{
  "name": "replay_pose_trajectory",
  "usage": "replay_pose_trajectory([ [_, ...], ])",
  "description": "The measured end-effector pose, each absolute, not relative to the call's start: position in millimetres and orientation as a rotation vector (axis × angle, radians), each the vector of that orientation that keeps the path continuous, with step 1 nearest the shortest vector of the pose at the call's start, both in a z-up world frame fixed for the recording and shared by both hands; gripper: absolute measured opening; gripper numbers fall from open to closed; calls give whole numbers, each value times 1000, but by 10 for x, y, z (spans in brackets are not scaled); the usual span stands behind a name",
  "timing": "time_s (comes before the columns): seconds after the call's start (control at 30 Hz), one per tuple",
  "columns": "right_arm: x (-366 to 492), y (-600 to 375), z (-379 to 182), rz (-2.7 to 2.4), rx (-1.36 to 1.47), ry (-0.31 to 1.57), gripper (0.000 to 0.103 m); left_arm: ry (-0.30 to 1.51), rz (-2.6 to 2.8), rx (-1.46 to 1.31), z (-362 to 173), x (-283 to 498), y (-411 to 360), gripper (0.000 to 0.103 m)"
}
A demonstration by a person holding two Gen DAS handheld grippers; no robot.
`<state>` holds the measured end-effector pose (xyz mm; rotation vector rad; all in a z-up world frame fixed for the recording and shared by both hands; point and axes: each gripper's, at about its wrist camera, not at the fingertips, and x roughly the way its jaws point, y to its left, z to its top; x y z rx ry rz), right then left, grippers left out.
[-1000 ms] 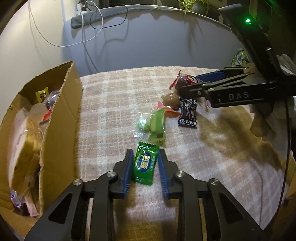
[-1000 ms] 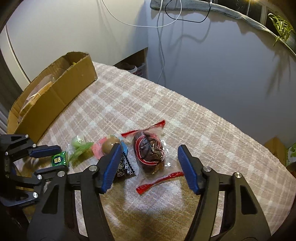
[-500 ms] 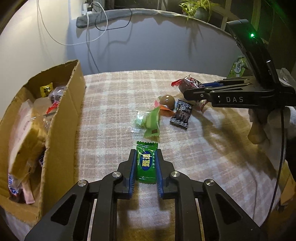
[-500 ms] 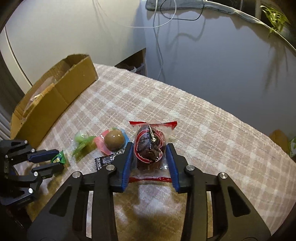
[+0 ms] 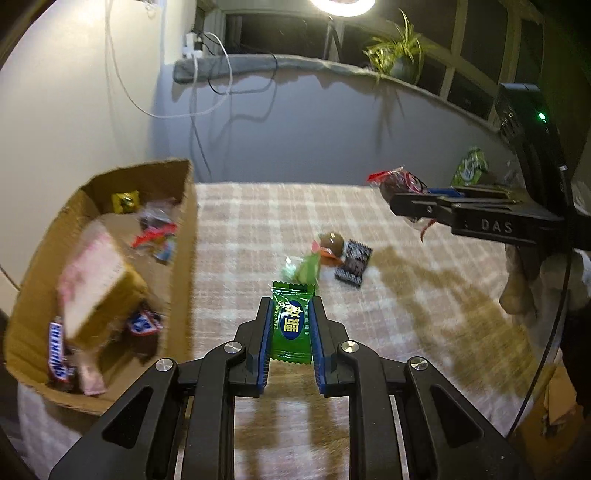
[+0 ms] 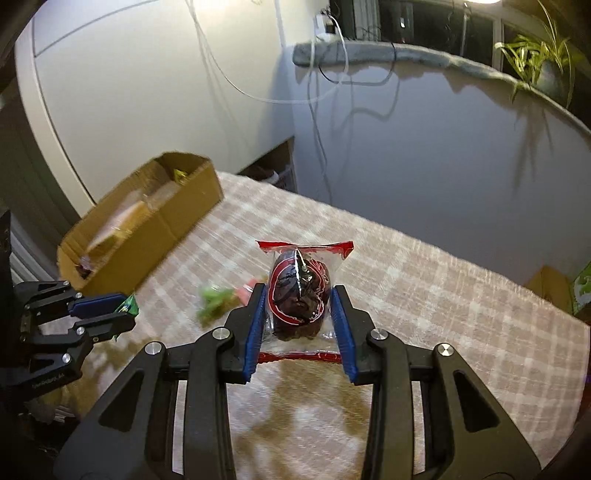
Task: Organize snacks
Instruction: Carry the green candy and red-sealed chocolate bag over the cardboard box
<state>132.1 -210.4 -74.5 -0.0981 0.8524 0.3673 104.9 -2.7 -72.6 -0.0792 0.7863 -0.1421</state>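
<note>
Lamp (image 5: 342,3) over sill plant (image 5: 400,55), pale wall (image 6: 424,147).

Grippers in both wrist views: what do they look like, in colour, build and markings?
Both are matte black two-finger tools with open triangular cut-outs and silver round bolts at the joints. The left gripper and right gripper carry ribbed blue pads on their fingers. In the left wrist view, the right gripper's side reads "DAS", with a green light on its black body and a thin black cable beside it.

My left hand-held gripper (image 5: 291,325) raised off the counter (image 5: 424,314), blue pads pinched on a green candy (image 5: 291,322), my right hand-held gripper (image 6: 298,308) lifted above the counter, clamped around a red-wrapped snack (image 6: 300,295)
</note>
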Motion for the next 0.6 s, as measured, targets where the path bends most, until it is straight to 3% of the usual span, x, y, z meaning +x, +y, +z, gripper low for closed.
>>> replay_pose_trajectory([
  [0.6,1459,-1136,-333,502,-130,763,36,671,30,-137,-402,899,868,17],
])
